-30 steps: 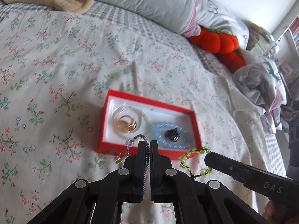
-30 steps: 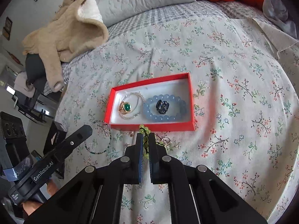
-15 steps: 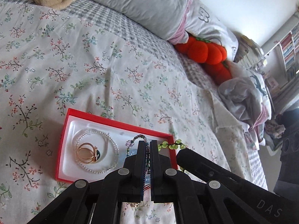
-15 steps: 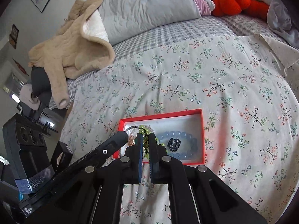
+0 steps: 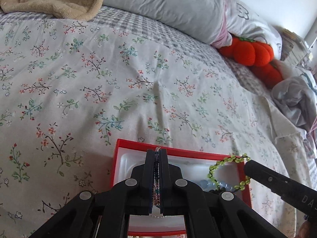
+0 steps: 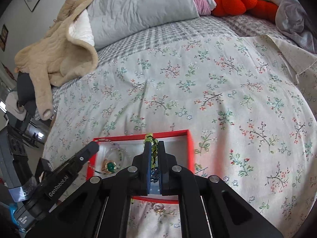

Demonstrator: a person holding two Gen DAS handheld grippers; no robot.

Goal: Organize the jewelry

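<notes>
A red jewelry box (image 5: 118, 156) (image 6: 190, 148) with a white lining lies on the floral bedspread. My left gripper (image 5: 157, 152) is shut on a dark multicolour bead bracelet (image 5: 156, 170) and holds it over the box's left half. My right gripper (image 6: 154, 145) is shut on a green bead bracelet (image 6: 154, 152) (image 5: 227, 161) over the box's middle. A gold ring with a green stone (image 6: 110, 166) and a pale blue bead bracelet (image 5: 206, 184) lie in the box. A small ring (image 6: 158, 211) lies on the bedspread in front of the box.
Grey pillows (image 5: 168, 10) and a beige fleece garment (image 6: 57, 59) lie at the head of the bed. Orange pumpkin plush toys (image 5: 251, 53) sit at the far right beside crumpled clothes (image 5: 295, 103).
Both grippers have moved forward from in front of the box to over it, each carrying its bracelet.
</notes>
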